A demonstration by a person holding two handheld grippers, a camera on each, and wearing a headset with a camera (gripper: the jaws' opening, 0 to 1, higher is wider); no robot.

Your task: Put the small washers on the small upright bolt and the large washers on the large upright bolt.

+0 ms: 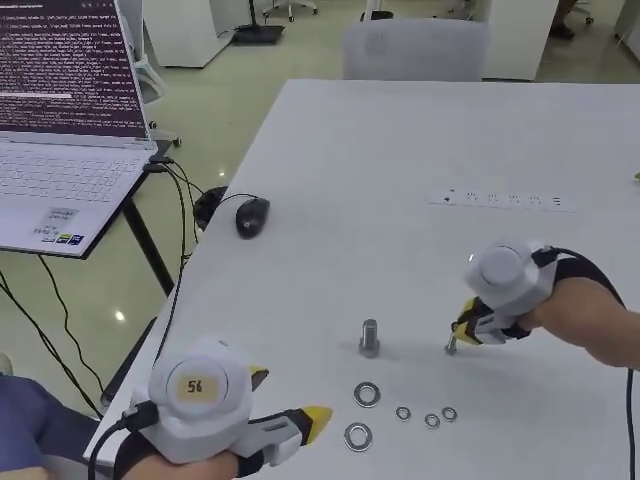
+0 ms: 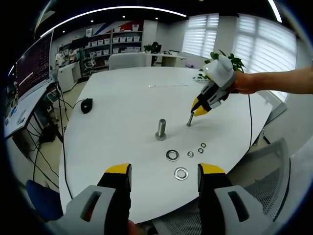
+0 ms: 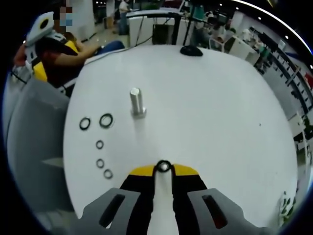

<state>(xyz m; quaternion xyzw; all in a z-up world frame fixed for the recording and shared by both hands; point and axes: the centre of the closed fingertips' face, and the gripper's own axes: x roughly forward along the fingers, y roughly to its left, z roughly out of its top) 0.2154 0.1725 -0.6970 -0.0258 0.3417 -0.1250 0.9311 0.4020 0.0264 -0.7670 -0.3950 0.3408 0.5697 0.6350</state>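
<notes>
Five washers [image 1: 367, 394] lie loose near the large bolt [image 1: 369, 338]. Beside it our right gripper [image 1: 457, 335] pinches the small bolt [image 1: 451, 346]. Our left gripper [image 1: 287, 396] gapes, so we judge picking a washer comes next.

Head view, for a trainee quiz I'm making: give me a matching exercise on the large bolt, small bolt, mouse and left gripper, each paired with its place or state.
1. large bolt
2. small bolt
3. mouse
4. left gripper

A. open, holding nothing
B. near the table's left edge
C. upright, standing free
D. gripped by the right gripper

Pairs: 1-C, 2-D, 3-B, 4-A.
</notes>
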